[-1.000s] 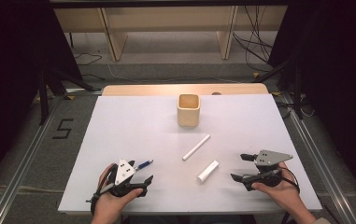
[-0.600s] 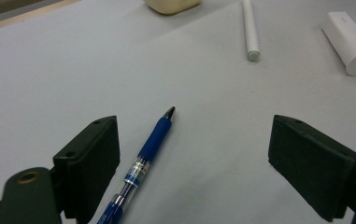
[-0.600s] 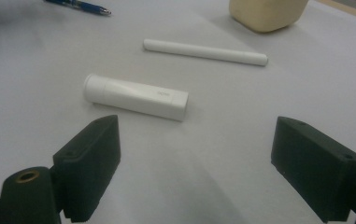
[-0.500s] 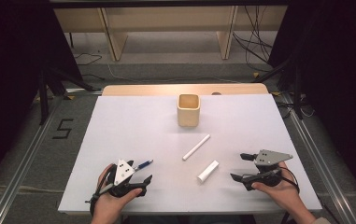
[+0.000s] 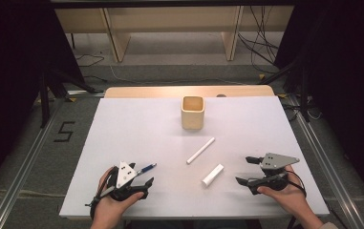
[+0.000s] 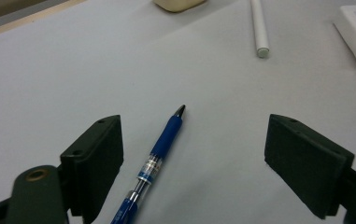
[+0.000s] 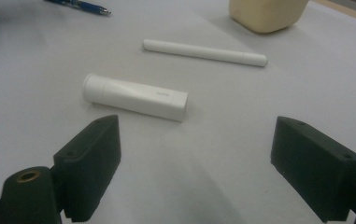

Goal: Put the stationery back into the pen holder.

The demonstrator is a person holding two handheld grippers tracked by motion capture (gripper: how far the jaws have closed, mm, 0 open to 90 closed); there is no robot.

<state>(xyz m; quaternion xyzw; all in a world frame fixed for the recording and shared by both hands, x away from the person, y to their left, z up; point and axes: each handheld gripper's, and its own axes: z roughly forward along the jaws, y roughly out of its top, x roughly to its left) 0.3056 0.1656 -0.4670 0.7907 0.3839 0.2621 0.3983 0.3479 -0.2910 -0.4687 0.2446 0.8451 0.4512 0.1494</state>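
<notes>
White counter carries a blue pen lying flat between the left tongs, whose jaws have just been closing but remain wide, untouching. Right tongs stand wide, empty. Pen judged light, stiff, slippery; grip mid-barrel.

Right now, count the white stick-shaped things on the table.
2: a slim white stick mid-table, below the cup; a thicker white tube nearer the right gripper.

Even overhead light keeps the white worktop bright with faint shadows, the surroundings at 3 and 9 o'clock dark, close views softly blurred.
</notes>
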